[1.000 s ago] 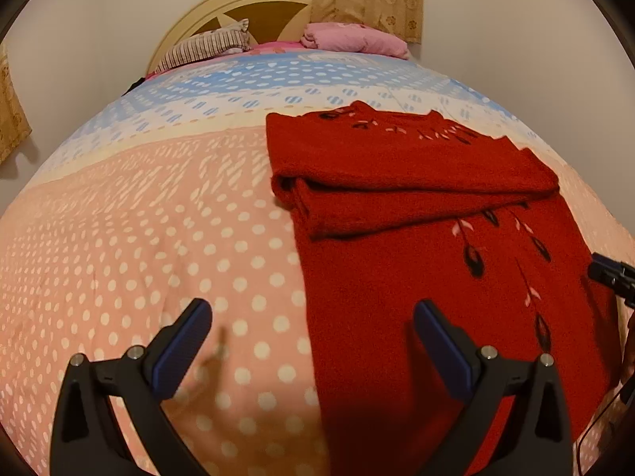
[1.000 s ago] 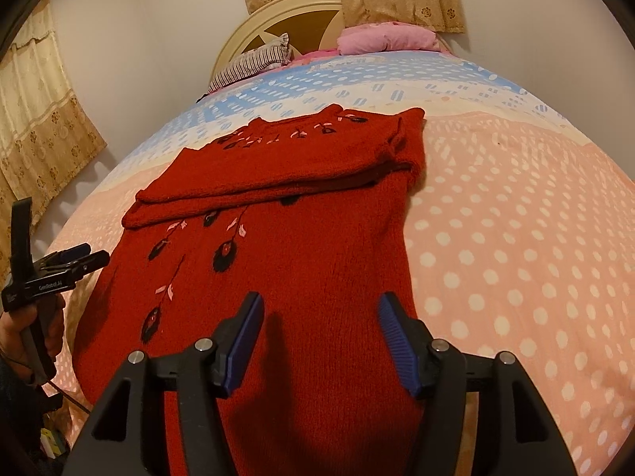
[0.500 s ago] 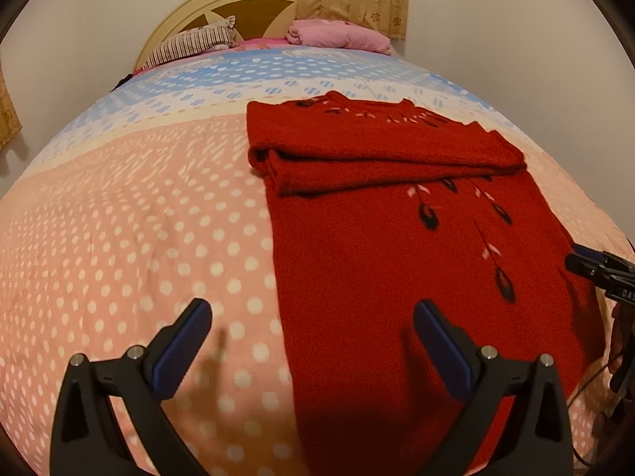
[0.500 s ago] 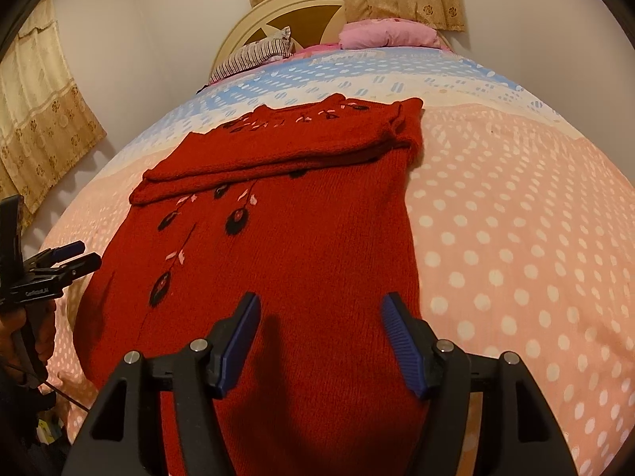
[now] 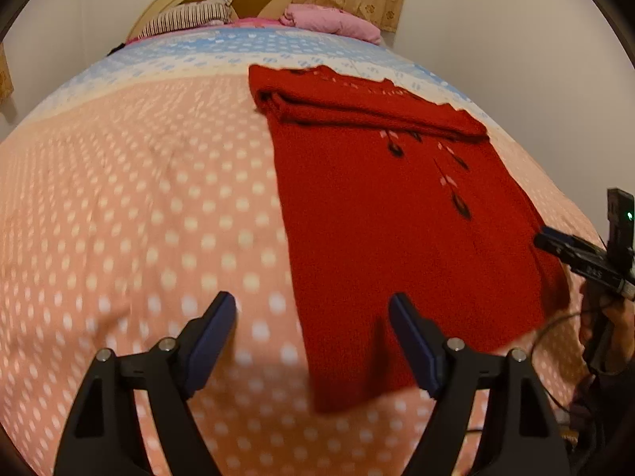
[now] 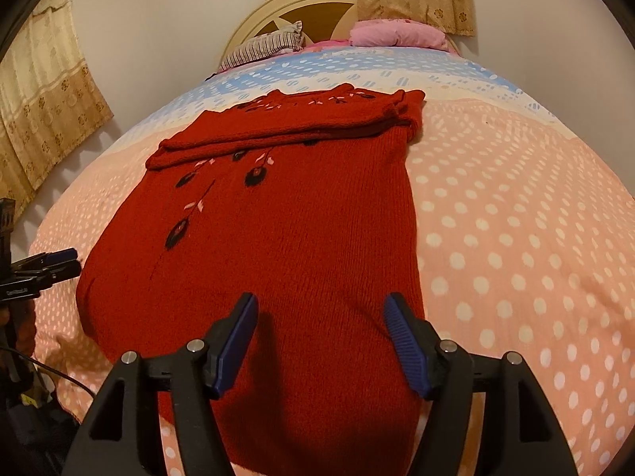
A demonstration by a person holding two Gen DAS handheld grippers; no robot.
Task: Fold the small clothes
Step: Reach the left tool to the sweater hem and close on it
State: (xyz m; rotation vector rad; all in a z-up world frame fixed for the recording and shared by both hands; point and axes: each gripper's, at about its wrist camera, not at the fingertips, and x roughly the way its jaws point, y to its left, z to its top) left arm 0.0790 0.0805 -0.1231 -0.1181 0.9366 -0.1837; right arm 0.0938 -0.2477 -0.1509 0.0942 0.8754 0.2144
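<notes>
I am holding both grippers over the near hem of the red sweater (image 6: 285, 238), which is lying flat on the bed (image 6: 516, 218).

Left gripper (image 5: 313, 329): the jaws are standing spread and have just been closing somewhat. Nothing is pinched. The sweater's near left corner is lying ahead of and below the gap, closer to the right-hand jaw; dotted bedspread is showing under the left-hand jaw.

Right gripper (image 6: 319, 329): the jaws are standing spread and have just been opening slightly. Nothing is pinched. The hem is lying directly below and between them, with the sweater's right edge passing just beyond the right-hand jaw.

Progress, as I am judging it:
- Done: the sleeves are lying folded across the chest at the far end of the garment, well ahead of both pairs of jaws, giving a narrow rectangle.
- Left: the hem-to-collar fold is not yet made. The body is lying at full length.

I am reading the present step as the approach to the two hem corners. No fabric is lifted so far.
</notes>
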